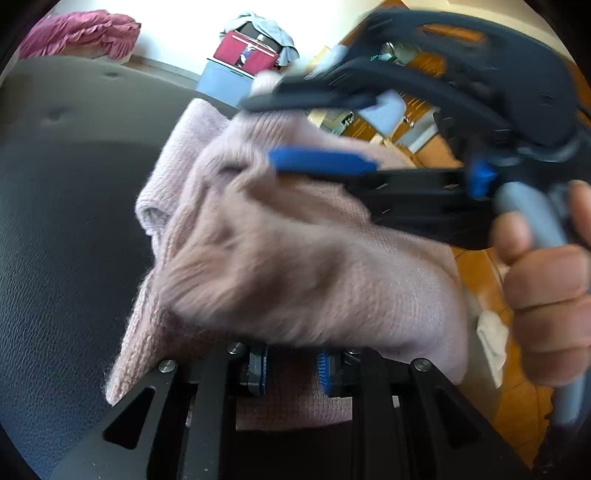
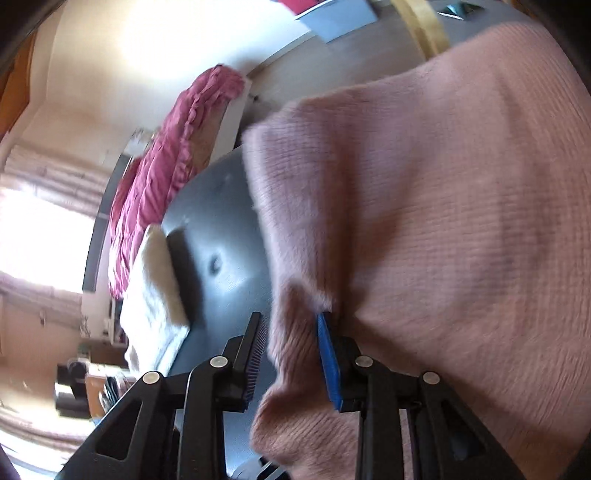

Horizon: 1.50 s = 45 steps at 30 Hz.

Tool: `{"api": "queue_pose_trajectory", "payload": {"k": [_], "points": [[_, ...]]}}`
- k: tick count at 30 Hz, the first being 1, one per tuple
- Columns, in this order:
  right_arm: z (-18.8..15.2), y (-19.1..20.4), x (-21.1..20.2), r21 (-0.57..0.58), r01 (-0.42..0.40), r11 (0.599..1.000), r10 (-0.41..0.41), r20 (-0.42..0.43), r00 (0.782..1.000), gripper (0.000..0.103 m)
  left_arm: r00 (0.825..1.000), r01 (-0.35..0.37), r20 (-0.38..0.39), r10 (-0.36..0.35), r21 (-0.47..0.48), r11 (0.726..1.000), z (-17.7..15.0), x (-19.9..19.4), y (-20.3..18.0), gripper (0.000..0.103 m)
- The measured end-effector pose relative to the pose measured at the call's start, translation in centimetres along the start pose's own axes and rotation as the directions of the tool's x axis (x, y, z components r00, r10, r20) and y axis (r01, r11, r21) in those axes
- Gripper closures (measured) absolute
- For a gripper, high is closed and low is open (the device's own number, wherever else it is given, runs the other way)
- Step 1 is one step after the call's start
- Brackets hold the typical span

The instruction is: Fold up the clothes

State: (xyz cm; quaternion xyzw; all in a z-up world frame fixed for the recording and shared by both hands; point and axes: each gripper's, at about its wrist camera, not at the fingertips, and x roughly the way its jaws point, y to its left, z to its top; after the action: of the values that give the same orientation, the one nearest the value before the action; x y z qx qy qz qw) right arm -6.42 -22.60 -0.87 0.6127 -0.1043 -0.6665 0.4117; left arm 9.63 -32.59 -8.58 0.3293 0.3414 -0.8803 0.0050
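A fuzzy pale pink knit sweater lies bunched over a dark grey leather seat. My left gripper is shut on its near edge, and the fabric drapes over the fingertips. My right gripper comes in from the right, held by a person's hand, with a raised fold of the knit between its fingers. In the right wrist view the sweater fills the right side. There the right gripper straddles a fold: the blue pad touches it, while a thin gap shows at the other pad.
A magenta ruffled cloth lies at the seat's far edge, with a cream folded cloth beside it. A blue box with a red bag stands beyond. Wooden floor lies to the right, with a white scrap on it.
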Motion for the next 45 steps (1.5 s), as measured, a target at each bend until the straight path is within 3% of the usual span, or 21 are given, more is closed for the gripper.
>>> {"api": "queue_pose_trajectory", "payload": {"k": [4,5,8,11,14,16,18,22,24,26,28,32,35,37,38,39,43,45], "points": [[-1.0,2.5,-3.8,-0.137,-0.113,0.984,0.122,0.058,0.991,0.074,0.999,0.039,0.023,-0.038,-0.047,0.998,-0.9,-1.4,0.6,0.082],[-1.3,2.3,-5.1,-0.180,-0.106,0.978,0.125,0.100,0.987,0.074,0.999,0.047,0.028,-0.045,-0.055,0.997,-1.1,-1.7,0.7,0.082],[-2.9,0.3,-8.8,-0.263,0.019,0.965,0.047,0.242,0.969,0.073,0.996,0.080,0.042,-0.076,-0.088,0.993,-1.4,-2.2,1.1,0.081],[-5.5,-2.7,-10.5,-0.331,0.145,0.932,-0.037,0.312,0.949,0.073,0.990,0.128,0.072,-0.120,-0.127,0.984,-1.4,-2.6,1.3,0.075],[-7.6,-5.6,-10.9,-0.446,0.164,0.880,-0.019,0.312,0.950,0.073,0.983,0.158,0.112,-0.142,-0.146,0.977,-1.0,-2.5,1.4,0.072],[-8.7,-7.0,-10.5,-0.536,0.122,0.835,0.049,0.294,0.955,0.073,0.979,0.165,0.140,-0.145,-0.145,0.975,-0.9,-2.4,1.2,0.070],[-9.9,-8.5,-9.9,-0.614,0.059,0.787,0.130,0.259,0.957,0.071,0.976,0.169,0.161,-0.146,-0.140,0.976,-0.5,-2.4,1.2,0.059],[-9.0,-9.1,-8.5,-0.569,-0.105,0.816,0.253,0.187,0.949,0.068,0.974,0.154,0.188,-0.127,-0.138,0.978,0.3,-2.8,1.7,0.048],[-9.1,-9.2,-8.5,-0.554,-0.122,0.823,0.267,0.189,0.945,0.068,0.980,0.110,0.182,-0.086,-0.129,0.985,0.5,-2.9,1.8,0.044],[-10.0,-8.1,-8.5,-0.588,-0.062,0.806,0.223,0.205,0.953,0.066,0.985,0.054,0.167,-0.034,-0.118,0.992,0.7,-3.1,1.6,0.044],[-11.0,-6.7,-8.2,-0.644,0.002,0.765,0.176,0.212,0.961,0.061,0.989,0.029,0.150,-0.010,-0.122,0.992,0.5,-3.9,2.0,0.044],[-13.9,-4.3,-7.2,-0.774,0.128,0.621,0.072,0.218,0.973,0.056,0.991,0.023,0.135,-0.005,-0.132,0.991,1.8,-4.1,1.6,0.041],[-15.5,-3.8,-6.4,-0.824,0.185,0.536,0.014,0.228,0.974,0.055,0.994,-0.047,0.089,0.058,-0.119,0.992,2.6,-3.0,1.0,0.037],[-15.7,-4.1,-6.1,-0.828,0.211,0.520,-0.015,0.238,0.971,0.055,0.996,-0.065,0.056,0.071,-0.109,0.992,2.5,-2.1,0.8,0.041],[-15.7,-4.7,-6.5,-0.825,0.206,0.526,-0.013,0.235,0.972,0.055,0.996,-0.073,0.045,0.078,-0.102,0.992,2.4,-1.7,0.6,0.064],[-15.7,-5.4,-6.8,-0.823,0.202,0.531,-0.011,0.231,0.973,0.055,0.994,-0.095,0.039,0.099,-0.088,0.992,2.4,-1.3,0.2,0.080],[-15.2,-6.2,-7.4,-0.808,0.180,0.561,0.013,0.227,0.974,0.055,0.984,-0.162,0.069,0.162,0.002,0.987,2.0,-1.4,-1.7,0.088],[-15.0,-6.4,-7.8,-0.796,0.173,0.580,0.041,0.240,0.970,0.055,0.985,-0.142,0.101,0.139,0.022,0.990,1.8,-2.7,-2.4,0.090]]}}
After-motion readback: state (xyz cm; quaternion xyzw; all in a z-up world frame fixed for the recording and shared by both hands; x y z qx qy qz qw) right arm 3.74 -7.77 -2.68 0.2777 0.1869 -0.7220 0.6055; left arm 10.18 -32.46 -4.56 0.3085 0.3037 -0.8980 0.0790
